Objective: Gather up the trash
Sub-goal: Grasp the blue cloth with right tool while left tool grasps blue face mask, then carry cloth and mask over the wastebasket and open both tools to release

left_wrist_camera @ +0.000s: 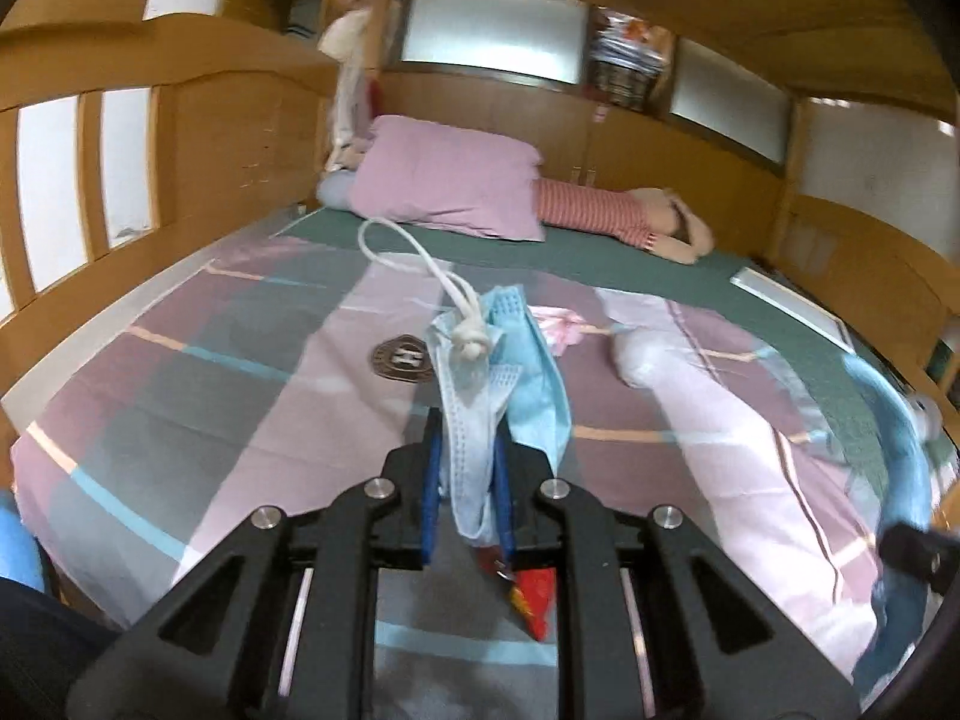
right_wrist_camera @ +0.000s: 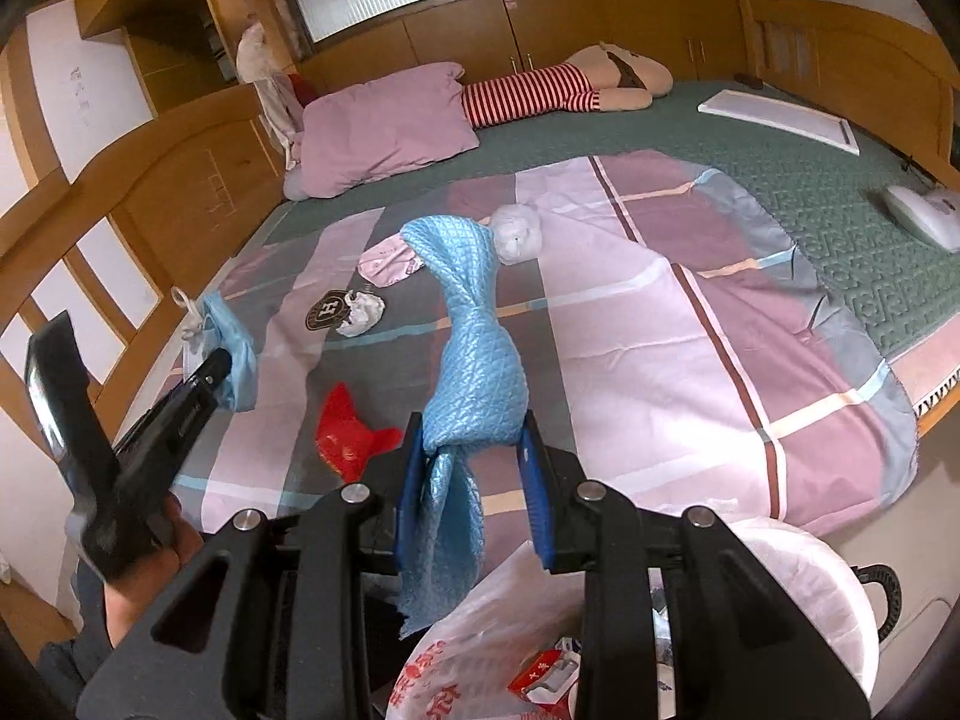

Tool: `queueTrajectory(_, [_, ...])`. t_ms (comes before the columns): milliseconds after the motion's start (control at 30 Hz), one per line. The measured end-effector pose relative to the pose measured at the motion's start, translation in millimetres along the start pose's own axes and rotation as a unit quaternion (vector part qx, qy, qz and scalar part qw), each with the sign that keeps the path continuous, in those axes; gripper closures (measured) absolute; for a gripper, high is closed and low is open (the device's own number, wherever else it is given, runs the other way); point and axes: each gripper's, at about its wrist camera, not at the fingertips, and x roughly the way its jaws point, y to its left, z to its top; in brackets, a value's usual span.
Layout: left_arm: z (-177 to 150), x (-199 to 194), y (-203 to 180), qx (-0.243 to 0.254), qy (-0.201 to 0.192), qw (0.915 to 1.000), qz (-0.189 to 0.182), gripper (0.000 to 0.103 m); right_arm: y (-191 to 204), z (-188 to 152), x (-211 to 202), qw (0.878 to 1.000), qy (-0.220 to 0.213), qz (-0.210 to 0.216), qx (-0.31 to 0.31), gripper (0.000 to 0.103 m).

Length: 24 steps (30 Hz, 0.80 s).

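Observation:
My left gripper (left_wrist_camera: 468,456) is shut on a crumpled blue face mask (left_wrist_camera: 480,384), whose knotted white ear loop (left_wrist_camera: 414,264) sticks up above the bed. The right wrist view shows that left gripper (right_wrist_camera: 221,365) at the left, with the mask (right_wrist_camera: 231,336) in it. My right gripper (right_wrist_camera: 471,450) is shut on a twisted blue quilted cloth (right_wrist_camera: 474,354) that hangs down behind the pads. On the patchwork bedspread (right_wrist_camera: 690,360) lie a red wrapper (right_wrist_camera: 351,435), a crumpled white paper (right_wrist_camera: 360,309), a pink wrapper (right_wrist_camera: 387,261) and a white plastic wad (right_wrist_camera: 516,231).
A bin lined with a white bag (right_wrist_camera: 804,564) stands below my right gripper at the bed's edge, with trash inside. A dark round badge (right_wrist_camera: 327,309), a pink pillow (right_wrist_camera: 384,126), a striped doll (right_wrist_camera: 528,93), a white board (right_wrist_camera: 780,114) and a white device (right_wrist_camera: 918,213) lie on the bed.

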Motion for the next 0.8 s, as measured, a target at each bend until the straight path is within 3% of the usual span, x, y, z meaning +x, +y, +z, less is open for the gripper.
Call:
queueTrajectory(233, [-1.3,4.3,8.9,-0.031,0.026,0.9990,-0.019,0.087,5.1,-4.4,-5.6,1.000,0.007,-0.019,-0.016,0.072])
queueTrajectory(800, [-6.3,13.5,4.8,-0.021,0.036,0.9989,-0.023,0.087,21.7,-16.1,10.9,0.999,0.037,-0.010,-0.020,0.072])
